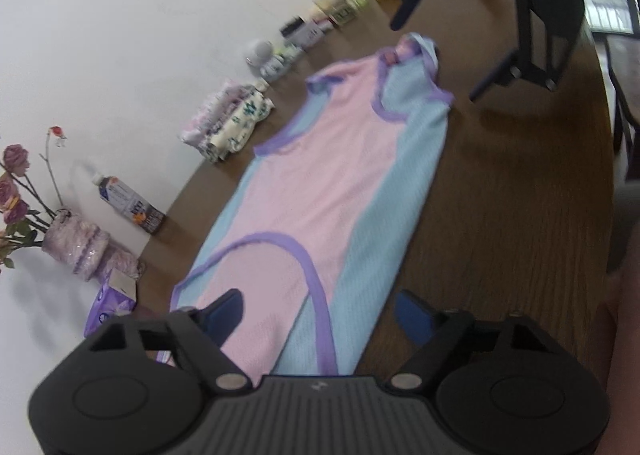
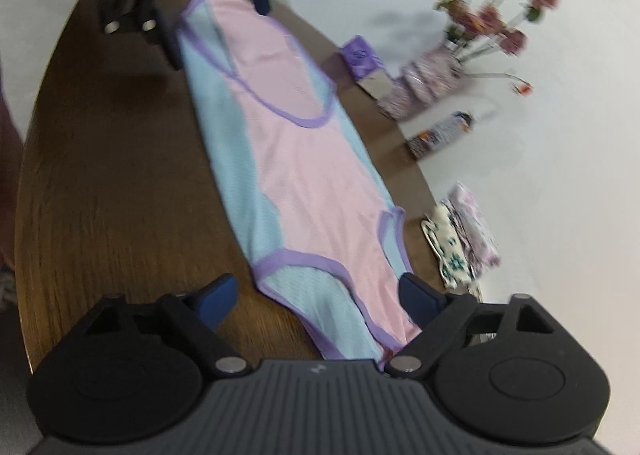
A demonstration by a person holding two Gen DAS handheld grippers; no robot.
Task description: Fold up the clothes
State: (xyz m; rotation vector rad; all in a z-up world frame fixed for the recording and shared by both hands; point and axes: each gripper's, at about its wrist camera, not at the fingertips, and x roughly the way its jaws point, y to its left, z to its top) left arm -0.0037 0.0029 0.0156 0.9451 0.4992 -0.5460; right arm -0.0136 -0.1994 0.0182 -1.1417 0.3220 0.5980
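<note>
A pink and pale blue sleeveless garment with purple trim [image 1: 320,191] lies stretched out flat along the brown wooden surface [image 1: 512,191], its pink panel down the middle, blue panels at both sides, and purple binding tracing the curved openings at each end. One end looks slightly bunched; the rest lies smooth. My left tool [image 1: 320,315] stands wide apart over one end of the garment, one blue-padded finger [image 1: 226,315] above the pink cloth, the other over bare wood, and nothing is pinched between them. My right tool [image 2: 320,297] stands equally wide at the opposite end, its fingers straddling the purple-edged corner without gripping it. Along the white wall sit a stack of folded floral cloths [image 1: 228,123], a plastic bottle [image 1: 130,205] and a vase of dried pink roses [image 2: 432,75].
</note>
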